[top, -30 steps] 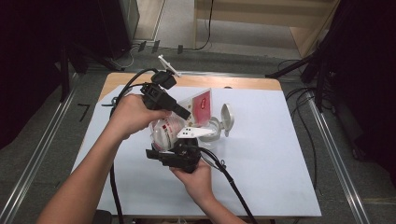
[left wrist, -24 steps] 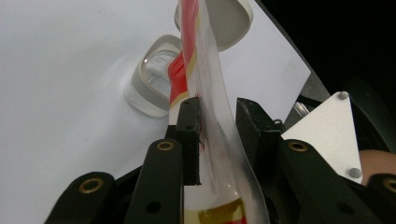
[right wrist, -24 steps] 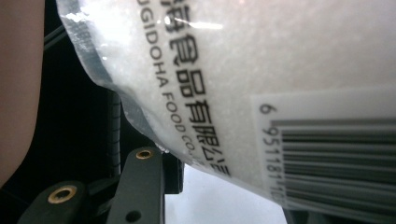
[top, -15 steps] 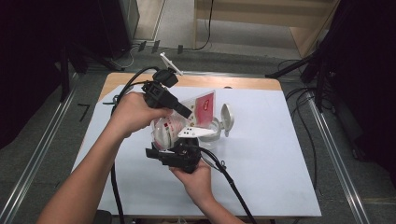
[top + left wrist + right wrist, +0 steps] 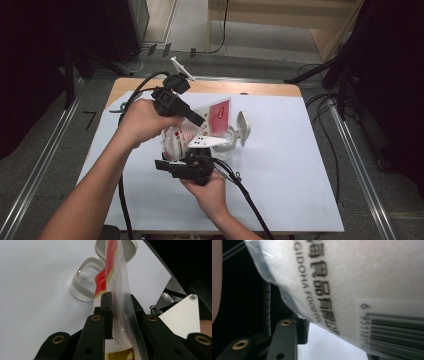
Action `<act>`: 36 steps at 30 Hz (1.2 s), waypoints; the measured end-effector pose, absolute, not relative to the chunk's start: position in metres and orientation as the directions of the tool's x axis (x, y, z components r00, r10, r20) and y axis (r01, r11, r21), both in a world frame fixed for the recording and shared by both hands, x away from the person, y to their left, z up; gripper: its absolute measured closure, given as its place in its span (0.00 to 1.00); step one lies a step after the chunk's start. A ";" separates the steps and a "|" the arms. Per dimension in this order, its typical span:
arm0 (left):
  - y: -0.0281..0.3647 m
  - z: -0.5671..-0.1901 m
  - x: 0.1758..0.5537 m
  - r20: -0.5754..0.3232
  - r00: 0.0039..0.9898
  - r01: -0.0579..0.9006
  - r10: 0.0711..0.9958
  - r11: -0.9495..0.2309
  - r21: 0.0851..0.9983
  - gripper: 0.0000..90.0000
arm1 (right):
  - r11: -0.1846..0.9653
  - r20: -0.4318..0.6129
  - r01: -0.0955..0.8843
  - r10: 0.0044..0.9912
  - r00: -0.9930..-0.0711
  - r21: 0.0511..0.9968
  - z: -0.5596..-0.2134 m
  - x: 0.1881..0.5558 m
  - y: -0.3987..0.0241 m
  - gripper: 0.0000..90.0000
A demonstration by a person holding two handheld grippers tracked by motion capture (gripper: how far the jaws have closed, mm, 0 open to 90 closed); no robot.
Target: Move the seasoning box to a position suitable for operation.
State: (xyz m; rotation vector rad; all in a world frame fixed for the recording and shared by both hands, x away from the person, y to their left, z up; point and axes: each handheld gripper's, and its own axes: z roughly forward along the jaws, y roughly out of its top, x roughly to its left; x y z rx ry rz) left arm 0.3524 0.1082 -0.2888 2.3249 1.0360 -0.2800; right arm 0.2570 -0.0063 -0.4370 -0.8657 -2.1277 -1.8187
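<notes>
Two grippers work on one plastic bag (image 5: 186,136) held above the white table cover (image 5: 300,170), near the middle of the table. The bag is clear with red and white printing, and white grains fill its lower part. In the high view the left gripper (image 5: 196,119) comes in from the upper left and pinches the bag's flat, red-printed top edge; its jaws have just been closing, and the left gripper view shows the thin film (image 5: 117,290) squeezed between the two black pads, so the grip is on the bag. The right gripper (image 5: 187,156) sits below, at the bag's bottom end, in the person's right hand (image 5: 212,187). The right gripper view shows the bag's printed face and barcode (image 5: 362,290) right up against that gripper, one jaw pressed to its edge, jaws closed on the bag. Just beyond the bag, on the cover, stands a small clear container (image 5: 227,142) with its grey flip lid (image 5: 243,123) swung open and upright.
</notes>
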 end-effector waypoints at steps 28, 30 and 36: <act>0.104 -0.280 0.354 -0.403 0.688 0.724 0.603 -0.538 0.431 0.84 | 0.032 0.533 0.568 0.302 -0.790 0.823 -0.429 0.256 -0.007 0.63; 0.103 -0.281 0.354 -0.408 0.682 0.730 0.606 -0.533 0.428 0.84 | 0.034 0.535 0.570 0.303 -0.788 0.821 -0.429 0.256 -0.007 0.68; 0.104 -0.281 0.354 -0.399 0.690 0.722 0.604 -0.536 0.438 0.83 | 0.027 0.544 0.577 0.300 -0.784 0.817 -0.429 0.257 -0.008 0.69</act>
